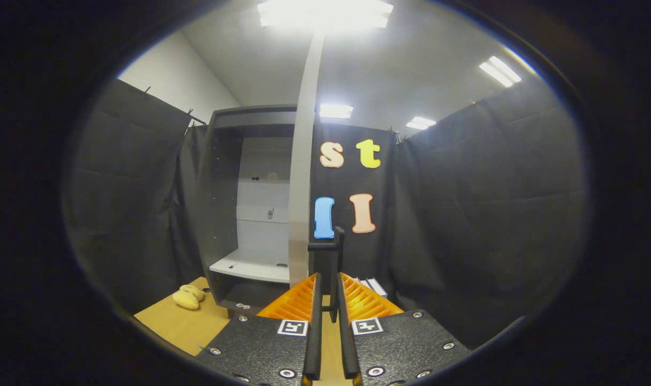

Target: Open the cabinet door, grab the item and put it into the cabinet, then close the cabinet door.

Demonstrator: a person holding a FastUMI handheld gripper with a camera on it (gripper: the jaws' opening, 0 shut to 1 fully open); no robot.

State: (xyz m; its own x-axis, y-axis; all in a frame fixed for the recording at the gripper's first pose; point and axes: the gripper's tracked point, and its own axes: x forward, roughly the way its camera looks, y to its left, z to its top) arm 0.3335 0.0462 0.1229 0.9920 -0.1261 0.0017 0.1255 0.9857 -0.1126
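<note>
A tall grey cabinet [250,203] stands on a tan tabletop [189,321] inside a booth of black cloth. Its door [302,177] is swung out toward the camera and seen edge-on, as a pale upright strip rising from the cabinet's front right. A dark handle [331,262] juts from the door's lower edge, and the claw [326,292] is nearly pressed together around it, the handle's vertical bar sitting in the narrow gap between the two fingers; whether both fingers actually press on it cannot be told. Inside the cabinet, a light shelf [250,265] sits low down with open space above it. The item to store, a small yellow plush toy [187,296], lies on the tabletop just left of the cabinet's base. The step in hand appears to be the end of opening the door. The next move likely calls for spreading the fingers off the handle, then swinging left past the door to reach the toy beside the cabinet.
</note>
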